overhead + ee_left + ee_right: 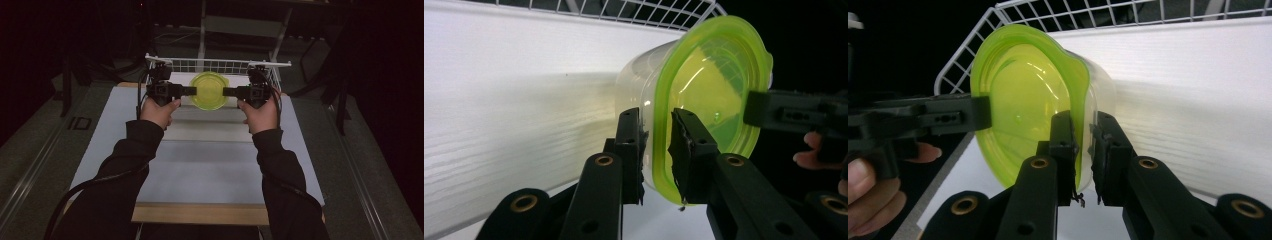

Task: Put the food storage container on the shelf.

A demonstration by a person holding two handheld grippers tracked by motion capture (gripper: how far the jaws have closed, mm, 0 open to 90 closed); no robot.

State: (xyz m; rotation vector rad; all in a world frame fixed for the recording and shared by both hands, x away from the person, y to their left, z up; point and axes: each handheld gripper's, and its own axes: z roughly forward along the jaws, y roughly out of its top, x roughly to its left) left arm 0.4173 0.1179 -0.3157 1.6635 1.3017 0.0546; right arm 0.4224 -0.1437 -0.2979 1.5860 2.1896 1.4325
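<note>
Left gripper (192,91) and right gripper (226,91) both pinch the tub's (209,90) green rim; the gripper views reveal its clear body.

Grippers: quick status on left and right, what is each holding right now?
Left gripper: closed on the rim of the green-lidded container.
Right gripper: closed on the opposite rim of the same container, which is carried between both.

Dark, unlit room around a pale white-topped table with wooden front edge (200,214), grey carpeted floor (30,150) alongside.
</note>
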